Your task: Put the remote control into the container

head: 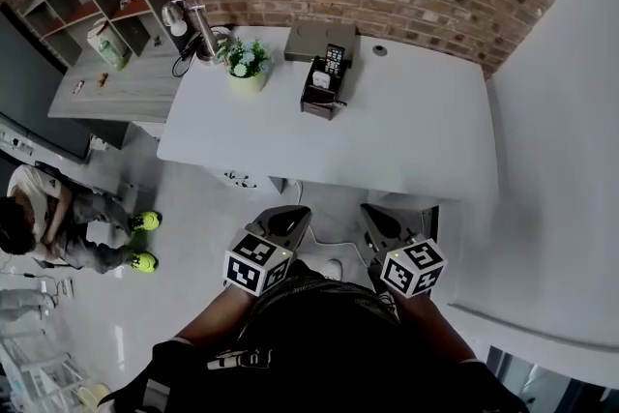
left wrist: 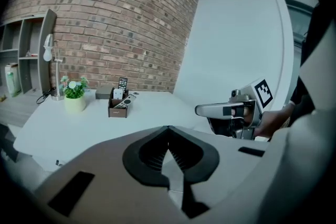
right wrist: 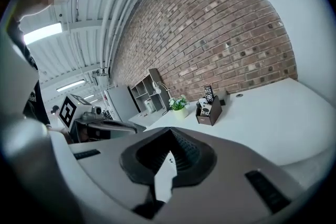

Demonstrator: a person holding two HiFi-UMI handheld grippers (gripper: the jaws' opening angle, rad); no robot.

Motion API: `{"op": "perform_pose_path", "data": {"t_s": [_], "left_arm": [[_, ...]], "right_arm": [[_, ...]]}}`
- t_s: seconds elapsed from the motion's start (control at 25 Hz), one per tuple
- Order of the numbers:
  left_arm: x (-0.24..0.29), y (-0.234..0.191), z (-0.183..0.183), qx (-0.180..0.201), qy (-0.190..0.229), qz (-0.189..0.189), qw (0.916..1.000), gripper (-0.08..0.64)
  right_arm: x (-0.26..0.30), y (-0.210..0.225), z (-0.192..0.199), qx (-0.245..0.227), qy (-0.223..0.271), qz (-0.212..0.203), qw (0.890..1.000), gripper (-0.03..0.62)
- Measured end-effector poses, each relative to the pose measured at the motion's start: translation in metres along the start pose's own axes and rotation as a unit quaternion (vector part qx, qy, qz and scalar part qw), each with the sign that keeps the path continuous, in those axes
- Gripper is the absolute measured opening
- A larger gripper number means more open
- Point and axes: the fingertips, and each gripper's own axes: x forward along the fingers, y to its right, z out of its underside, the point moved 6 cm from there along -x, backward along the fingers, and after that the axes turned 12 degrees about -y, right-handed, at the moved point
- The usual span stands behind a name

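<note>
Left hand-held gripper [left wrist: 168, 128]: jaws pressed together, tips meeting, nothing between them. Right hand-held gripper [right wrist: 169, 131]: jaws likewise pressed together and empty. In the head view both are held side by side close to the person's body, at the 6 o'clock side of the white table [head: 416, 131], short of its near edge and touching nothing on it. The dark container [head: 319, 92] stands on the far part of the table, at roughly 12 o'clock from the two hand-held grippers and well apart from them. A black remote control [head: 335, 59] stands upright in the container's far compartment, its top rising above the rim. In the left gripper view a lighter grey remote [left wrist: 127, 100] lies slanted in the container, one end raised past the rim. A grey box [head: 319, 41] sits just beyond the container at its 12 o'clock. A small potted plant [head: 248, 65] stands at the container's 9 o'clock, near but not touching. A desk lamp [head: 189, 22] stands at the table's 10 o'clock corner. A seated person [head: 44, 222] in bright green shoes is on the floor area at 8 o'clock.
</note>
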Motion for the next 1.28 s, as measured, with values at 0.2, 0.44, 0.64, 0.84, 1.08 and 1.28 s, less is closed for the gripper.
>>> {"op": "perform_pose_path", "data": {"t_s": [0.2,0.44,0.64,0.84,1.08,1.28], "left_arm": [[-0.011,0.001,0.022,-0.025,-0.013,-0.04,0.9988,0.005],[-0.021,-0.004,0.008,-0.02,0.003,-0.021,0.9996,0.005],[-0.038,-0.016,0.002,-0.005,0.018,-0.025,0.9995,0.005],[-0.047,-0.027,0.017,-0.011,0.005,-0.027,0.9996,0.005],[-0.051,-0.034,0.016,-0.011,0.012,-0.026,0.9995,0.005],[-0.05,-0.031,0.016,-0.004,0.014,-0.023,0.9996,0.005]], "right_arm": [[-0.005,-0.008,0.009,-0.004,0.01,-0.011,1.0,0.006],[-0.001,-0.024,0.005,-0.019,0.022,0.009,1.0,0.006],[0.007,-0.038,0.0,-0.025,0.027,0.017,0.999,0.006],[0.015,-0.051,0.002,-0.029,0.02,0.018,0.999,0.006],[0.019,-0.057,0.003,-0.03,0.02,0.023,0.999,0.006],[0.018,-0.058,0.007,-0.03,0.02,0.027,0.999,0.006]]}}
